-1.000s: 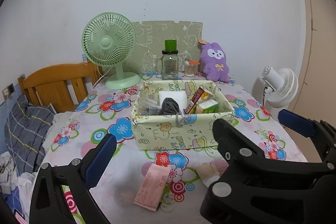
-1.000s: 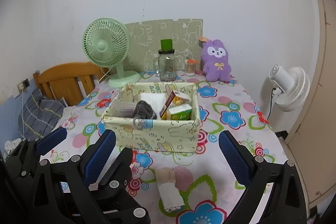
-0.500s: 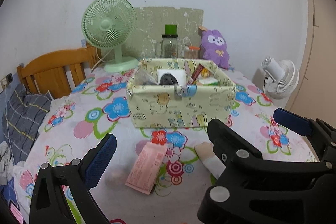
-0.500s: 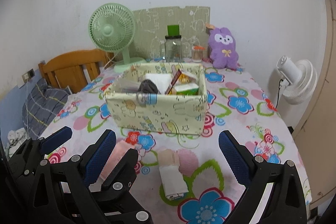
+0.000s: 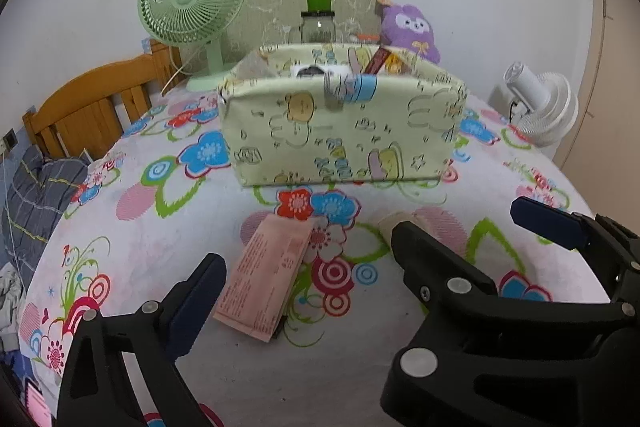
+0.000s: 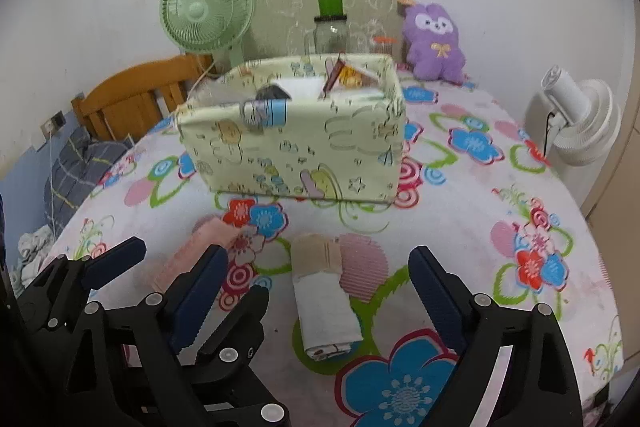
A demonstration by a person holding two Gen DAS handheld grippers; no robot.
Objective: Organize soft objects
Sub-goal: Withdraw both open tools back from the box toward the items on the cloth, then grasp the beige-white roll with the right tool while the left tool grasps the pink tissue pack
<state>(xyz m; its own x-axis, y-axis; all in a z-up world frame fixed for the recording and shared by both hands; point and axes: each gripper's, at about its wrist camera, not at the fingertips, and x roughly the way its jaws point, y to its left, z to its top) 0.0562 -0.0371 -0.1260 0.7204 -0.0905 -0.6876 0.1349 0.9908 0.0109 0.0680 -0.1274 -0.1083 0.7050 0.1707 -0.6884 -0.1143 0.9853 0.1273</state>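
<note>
While the right gripper (image 6: 316,279) – jaws wide, just narrowing, empty – straddles it, the rolled cream cloth (image 6: 324,307) lies lengthwise toward the fabric box (image 6: 304,143); left gripper (image 5: 308,259) wide.

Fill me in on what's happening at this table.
A person holds two grippers low over a floral tablecloth, tidying soft things. The right gripper is open, its jaws just closing a little around a folded beige-and-white cloth without touching it. The left gripper is open over a pink packet. Neither holds anything yet. Behind them stands a fabric storage box already holding several items.
</note>
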